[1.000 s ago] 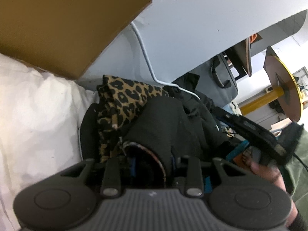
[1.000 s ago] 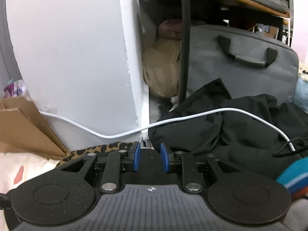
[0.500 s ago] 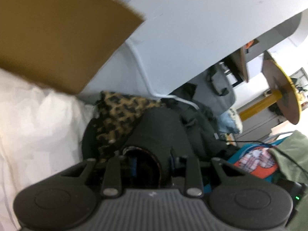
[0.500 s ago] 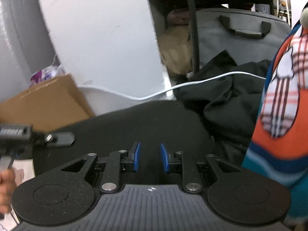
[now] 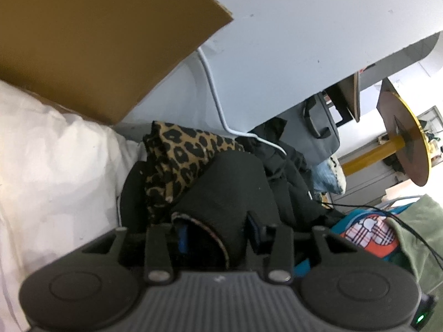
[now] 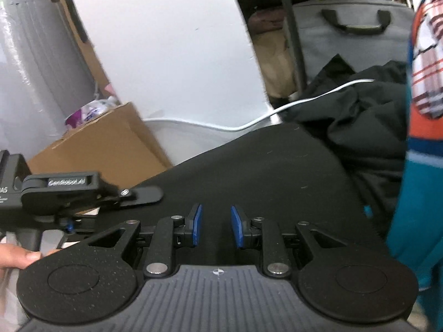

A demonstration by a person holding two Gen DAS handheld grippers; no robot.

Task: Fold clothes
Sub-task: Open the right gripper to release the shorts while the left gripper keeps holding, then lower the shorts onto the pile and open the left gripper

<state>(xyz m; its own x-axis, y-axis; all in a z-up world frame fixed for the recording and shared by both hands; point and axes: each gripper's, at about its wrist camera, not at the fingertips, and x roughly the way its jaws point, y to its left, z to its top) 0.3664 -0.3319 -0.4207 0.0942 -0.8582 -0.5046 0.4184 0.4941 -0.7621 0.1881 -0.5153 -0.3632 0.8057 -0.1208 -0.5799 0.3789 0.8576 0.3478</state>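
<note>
My left gripper (image 5: 217, 233) is shut on a thick fold of a black garment (image 5: 229, 191), whose rolled edge bulges between the blue pads. The same black garment (image 6: 271, 171) spreads in front of my right gripper (image 6: 214, 225), which is open and empty just above it. The left gripper's body (image 6: 55, 191) shows at the left of the right wrist view. A leopard-print garment (image 5: 182, 157) lies behind the black one. A teal and orange plaid-print garment (image 5: 368, 235) lies at the right, and it also hangs at the right edge of the right wrist view (image 6: 423, 110).
A white sheet (image 5: 49, 171) covers the surface at left. A cardboard box (image 5: 97, 36) stands behind it, against a white panel (image 5: 290, 41). A white cable (image 6: 290, 108) runs over a black clothes pile (image 6: 368, 110). A grey bag (image 6: 351, 36) stands behind. An olive garment (image 5: 420, 229) lies far right.
My right gripper has pulled back and swung left, from close over the leopard garment to above the black garment. My left gripper keeps its hold and has shifted slightly.
</note>
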